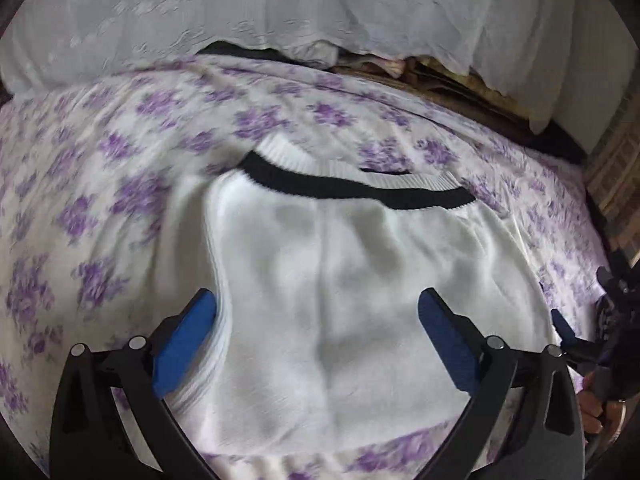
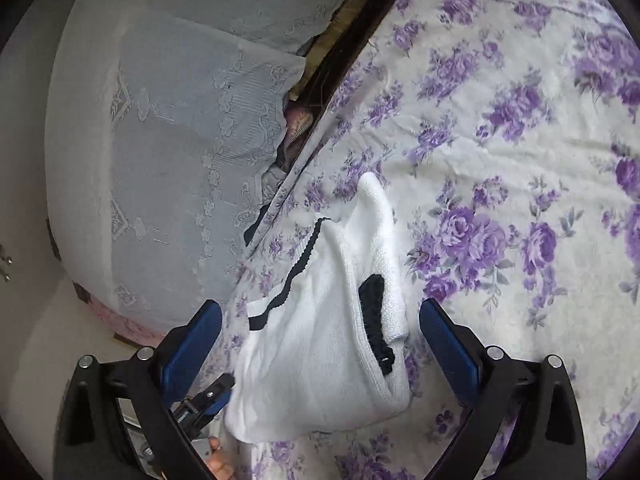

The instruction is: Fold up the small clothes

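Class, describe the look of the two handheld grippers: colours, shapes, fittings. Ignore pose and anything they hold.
The left gripper and the right gripper look alike: two curved matte-black plastic arms with cut-out slots, round silver pivot pins on each, and flat rectangular blue pads lining the inner faces of the jaws. No cables, markings or sleeves show. A bare-skinned hand appears at the edge of the left wrist view.

The bed is covered by a white sheet printed with purple flowers, creased in soft wrinkles across its surface. A small white knitted garment with a black band along its ribbed hem lies directly on the sheet, partly folded, its black-trimmed end toward the far edge of the bed. Along that far edge a white embroidered lace cloth rests over a raised bulk, and a dark gap runs between it and the sheet.
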A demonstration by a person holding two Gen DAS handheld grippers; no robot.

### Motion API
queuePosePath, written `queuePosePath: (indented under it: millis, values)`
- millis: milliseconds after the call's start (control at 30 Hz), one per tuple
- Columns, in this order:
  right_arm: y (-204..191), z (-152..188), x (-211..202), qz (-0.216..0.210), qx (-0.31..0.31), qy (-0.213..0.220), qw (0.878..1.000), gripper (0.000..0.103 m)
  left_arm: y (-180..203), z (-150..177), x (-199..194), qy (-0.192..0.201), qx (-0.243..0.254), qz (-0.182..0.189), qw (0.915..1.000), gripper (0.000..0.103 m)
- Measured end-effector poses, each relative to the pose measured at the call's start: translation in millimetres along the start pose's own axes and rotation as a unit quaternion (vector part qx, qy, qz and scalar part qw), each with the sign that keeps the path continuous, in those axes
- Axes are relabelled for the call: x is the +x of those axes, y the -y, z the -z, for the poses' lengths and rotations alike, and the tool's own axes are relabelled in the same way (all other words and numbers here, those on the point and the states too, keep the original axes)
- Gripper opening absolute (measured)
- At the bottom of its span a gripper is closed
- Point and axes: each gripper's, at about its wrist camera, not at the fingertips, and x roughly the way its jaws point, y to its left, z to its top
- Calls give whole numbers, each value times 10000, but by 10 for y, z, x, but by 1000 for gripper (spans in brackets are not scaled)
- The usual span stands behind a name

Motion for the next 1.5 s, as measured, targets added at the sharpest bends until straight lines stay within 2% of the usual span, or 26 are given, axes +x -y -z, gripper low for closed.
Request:
queuePosePath:
  millis: [100,200,267,333,400,467,500,567,600,633,667,700,733,833,900,1000,1067,1167,1233,1267,1300,1333,1400,1467,1500]
  values:
    - [-33,-36,196,-123,-96,-226,9996,99,313,-32,158,-47,395,-110,9991,98]
    - [8,-64,405,195,-99,-450,9987,99,408,48,521,-388,588,-412,9967,99]
    - [-54,-146,528,341,-261,-573,9974,99,437,176,502,78,727,-560,9958,99]
    - [-71,-267,734,510,-414,-888,9939,99,452,175,462,90,796,-611,9949,99]
    - [-92,-394,892,540,-490,-1020,9921,100,414,128,376,30,653,-320,9973,98]
    - [-76,-497,1058,289,-388,-1183,9918,100,427,75,265,133,542,-50,9984,98]
    - [-69,-518,1100,77,-264,-1212,9922,100,465,45,216,238,580,-53,9980,98]
    - [-76,-500,1173,-657,-115,-1411,9877,100,585,2,201,404,816,-236,9956,98]
    - [-77,-500,1186,-765,-160,-1414,9869,99,637,-11,251,398,923,-355,9943,98]
    - [-40,-497,1189,-702,-208,-1442,9868,99,670,-12,344,308,995,-459,9935,98]
    - [-5,-512,1195,-730,-200,-1517,9855,96,684,25,560,4,1051,-555,9929,99]
    - [19,-531,1178,-819,-138,-1548,9844,96,646,64,679,-112,987,-494,9938,99]
    - [35,-543,1158,-907,-65,-1533,9840,96,602,90,678,43,853,-379,9956,99]
    - [32,-512,1108,-1090,-199,-1294,9854,96,561,83,636,41,826,-295,9961,99]
    - [-35,-484,1140,-946,-461,-1329,9855,97,556,97,608,84,829,-282,9961,99]
    - [-148,-454,1230,-472,-738,-1423,9859,97,554,101,607,91,818,-274,9962,99]
    - [-254,-387,1289,-101,-1180,-1476,9819,97,547,98,607,93,812,-260,9963,99]
    - [-313,-299,1304,193,-1568,-1404,9774,95,549,101,600,103,807,-229,9964,99]
    - [-314,-283,1298,330,-1623,-1323,9773,89,552,97,601,107,800,-226,9965,99]
    - [-300,-281,1282,419,-1590,-1226,9787,82,550,100,594,110,799,-229,9965,99]
    - [-275,-280,1258,485,-1518,-1115,9809,71,549,98,597,110,797,-224,9965,99]
    - [-237,-286,1234,562,-1415,-1041,9828,64,548,100,594,109,792,-219,9966,99]
    - [-158,-303,1224,661,-1279,-1056,9839,37,548,102,590,116,775,-197,9967,99]
    - [-88,-317,1210,605,-1128,-1037,9863,26,544,98,591,113,763,-176,9969,99]
    - [-54,-322,1204,557,-1068,-1029,9874,26,543,98,590,108,759,-170,9969,99]
